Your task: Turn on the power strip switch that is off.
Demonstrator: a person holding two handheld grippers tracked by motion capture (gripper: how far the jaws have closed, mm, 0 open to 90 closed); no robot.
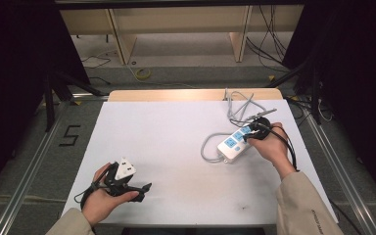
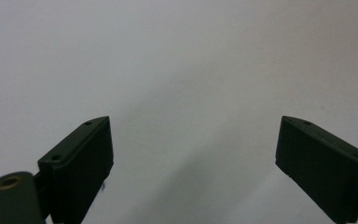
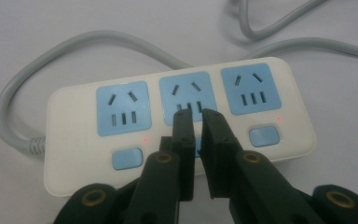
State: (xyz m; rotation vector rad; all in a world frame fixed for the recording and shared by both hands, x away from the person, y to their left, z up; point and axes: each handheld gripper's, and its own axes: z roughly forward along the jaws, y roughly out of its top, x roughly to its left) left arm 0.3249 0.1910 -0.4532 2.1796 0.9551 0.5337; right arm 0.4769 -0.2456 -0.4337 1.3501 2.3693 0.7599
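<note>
Right gripper (image 3: 196, 122), jaws nearly closed on nothing, bears on the middle switch of the white power strip (image 3: 74, 154) at the table's right; press straight down, squarely on the button, while the wide-open left gripper (image 2: 193, 154) idles.

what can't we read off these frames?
- Middle switch on the power strip: right gripper view, covered by the right claw; whether the tips touch it is unclear.
- Gap of that claw: nearly together, too fine to call shut.
- Cord far end: high view, too small; cut off by the top edge in the right gripper view.
- Left claw: open over the bare table.
</note>
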